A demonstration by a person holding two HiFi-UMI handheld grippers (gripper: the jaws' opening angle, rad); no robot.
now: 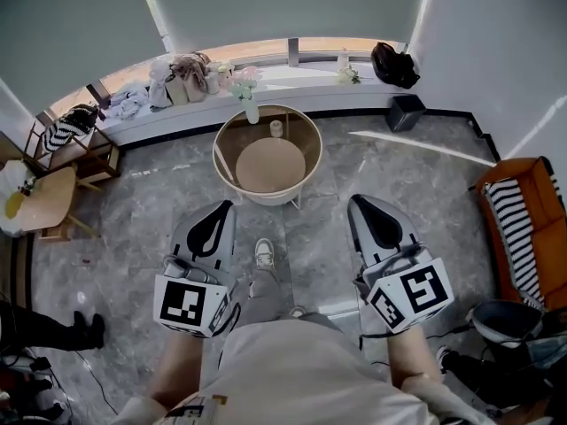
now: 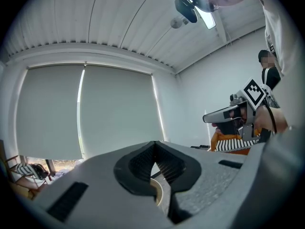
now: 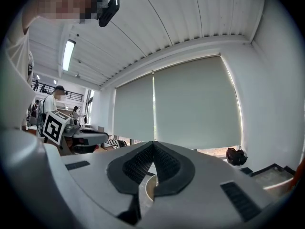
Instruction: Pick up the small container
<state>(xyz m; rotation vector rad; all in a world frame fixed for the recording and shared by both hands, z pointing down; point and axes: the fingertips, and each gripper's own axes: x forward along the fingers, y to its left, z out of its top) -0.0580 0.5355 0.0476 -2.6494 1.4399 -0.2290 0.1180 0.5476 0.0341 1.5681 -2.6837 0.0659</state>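
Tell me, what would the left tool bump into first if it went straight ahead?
Probably the near rim of the round cream-walled wooden table. The shut, empty left tool points that way and nothing shows in between, though depth is hard to judge.

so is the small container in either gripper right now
No, the small container stands on the round table, while the left gripper and right gripper are both shut and empty, short of the table.
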